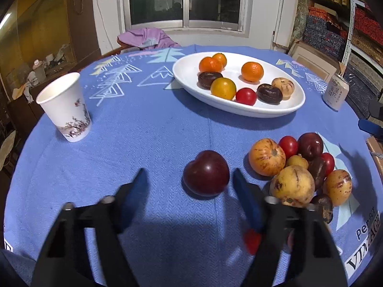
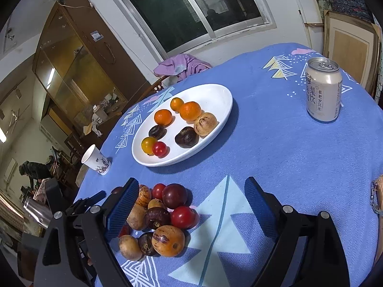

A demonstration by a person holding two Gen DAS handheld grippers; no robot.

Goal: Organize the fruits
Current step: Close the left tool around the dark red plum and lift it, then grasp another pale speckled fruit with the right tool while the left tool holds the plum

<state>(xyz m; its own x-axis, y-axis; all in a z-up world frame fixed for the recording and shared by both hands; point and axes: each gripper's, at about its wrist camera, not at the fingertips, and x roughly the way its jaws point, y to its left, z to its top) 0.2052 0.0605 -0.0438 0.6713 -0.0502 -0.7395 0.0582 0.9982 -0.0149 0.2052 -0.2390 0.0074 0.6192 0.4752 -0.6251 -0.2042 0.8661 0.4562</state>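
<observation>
The left tongs [image 1: 189,179], half-wide and empty, straddle the plum [image 1: 206,173] at twelve o'clock, nearer their right finger.

The left wrist camera looks down along its fingers, low and close over the blue tablecloth [image 1: 155,124]. The right wrist camera sits a bit higher and tilted. Both see the white plate [image 1: 189,76] near 12 o'clock and the fruit pile [image 2: 155,215].
</observation>
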